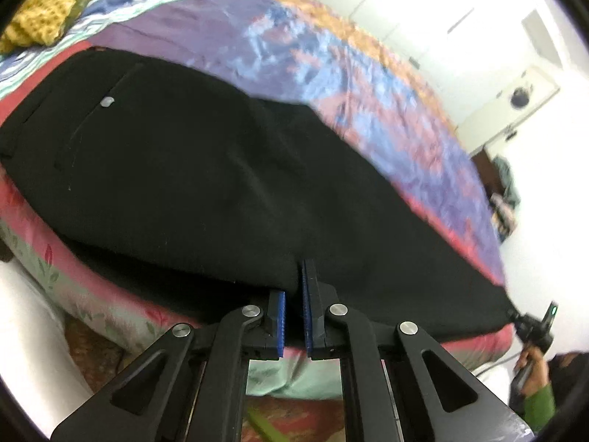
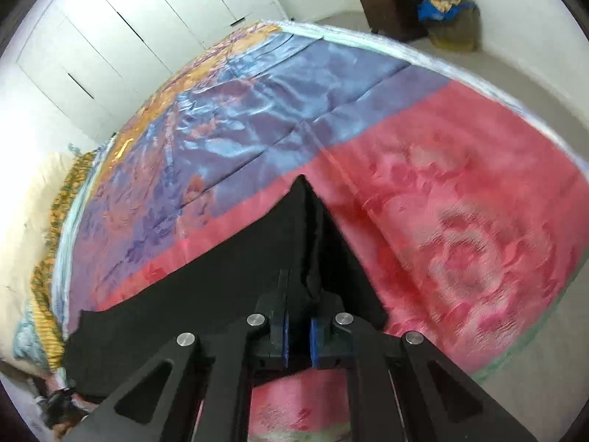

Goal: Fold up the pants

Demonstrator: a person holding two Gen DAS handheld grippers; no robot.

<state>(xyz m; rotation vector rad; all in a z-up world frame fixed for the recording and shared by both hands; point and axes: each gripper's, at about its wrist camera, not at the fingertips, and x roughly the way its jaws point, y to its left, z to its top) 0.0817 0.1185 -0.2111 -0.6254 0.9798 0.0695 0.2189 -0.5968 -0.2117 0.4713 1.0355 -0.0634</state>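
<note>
Black pants (image 1: 206, 169) lie lengthwise along the near edge of a bed, waistband and a back pocket with a button at the left. My left gripper (image 1: 294, 291) is shut on the near edge of the pants around mid-length. In the right wrist view my right gripper (image 2: 300, 294) is shut on the leg-end fabric of the pants (image 2: 221, 280), which rises in a peak between the fingers. The right gripper also shows at the far right of the left wrist view (image 1: 530, 326), at the pants' leg end.
The bed carries a shiny quilt (image 2: 460, 199) in pink, purple and orange. A yellow patterned pillow (image 1: 48, 11) lies at the head end. White wardrobe doors (image 2: 110, 37) stand behind the bed. A pile of clothes (image 2: 445, 3) sits in the far corner.
</note>
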